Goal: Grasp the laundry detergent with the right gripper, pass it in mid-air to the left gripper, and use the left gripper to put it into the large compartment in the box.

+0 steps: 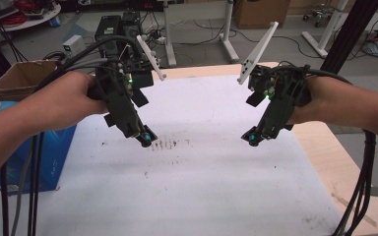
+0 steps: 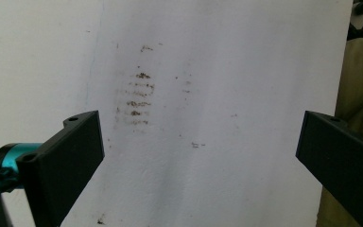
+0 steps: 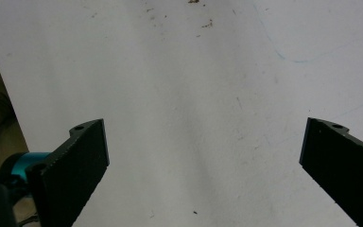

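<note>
While both my hands hover over the white sheet (image 1: 192, 187) covering the table, neither tong grips anything. My left gripper (image 1: 146, 138) sits at about ten o'clock from the sheet's centre, jaws spread wide apart. Brown smudge marks (image 1: 170, 143) lie just beside its tip, toward three o'clock; in the left gripper view they sit between the jaws, at roughly eleven o'clock. My right gripper (image 1: 252, 138) hangs at two o'clock, jaws likewise spread over bare sheet. Whether either tip touches the sheet is unclear, probably not.
</note>
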Motion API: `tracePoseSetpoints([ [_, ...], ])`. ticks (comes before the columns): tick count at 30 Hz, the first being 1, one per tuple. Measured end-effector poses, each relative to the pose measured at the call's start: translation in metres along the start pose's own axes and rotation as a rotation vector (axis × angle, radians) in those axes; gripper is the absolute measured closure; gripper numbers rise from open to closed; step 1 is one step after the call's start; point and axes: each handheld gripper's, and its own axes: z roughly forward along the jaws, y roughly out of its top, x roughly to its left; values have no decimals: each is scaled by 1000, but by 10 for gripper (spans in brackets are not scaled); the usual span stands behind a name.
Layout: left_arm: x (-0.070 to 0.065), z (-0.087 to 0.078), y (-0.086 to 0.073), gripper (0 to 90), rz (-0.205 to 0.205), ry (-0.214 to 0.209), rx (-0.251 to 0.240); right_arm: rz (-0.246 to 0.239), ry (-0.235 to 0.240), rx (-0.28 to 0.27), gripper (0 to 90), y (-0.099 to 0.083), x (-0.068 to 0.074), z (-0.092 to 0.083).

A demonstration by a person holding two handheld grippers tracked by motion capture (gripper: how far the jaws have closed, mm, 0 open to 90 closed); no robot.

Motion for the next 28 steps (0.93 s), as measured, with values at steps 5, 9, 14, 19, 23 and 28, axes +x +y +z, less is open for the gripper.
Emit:
tracePoseSetpoints([
  [5,2,1,-1,16,-5,-4,0,1,2,4,11,1,-1,3],
  [9,3,2,-1,16,-2,-7,1,3,7,1,11,1,-2,4],
  [14,4,3,-1,17,-3,-7,0,4,7,4,11,1,-2,5],
  [19,4,4,-1,16,-1,-10,6,3,7,2,11,0,-2,4],
  [23,3,4,-1,17,-5,-13,5,5,4,-3,11,0,-1,3],
  [28,3,3,-3,17,-10,-9,-8,1,5,-7,11,0,-1,3],
])
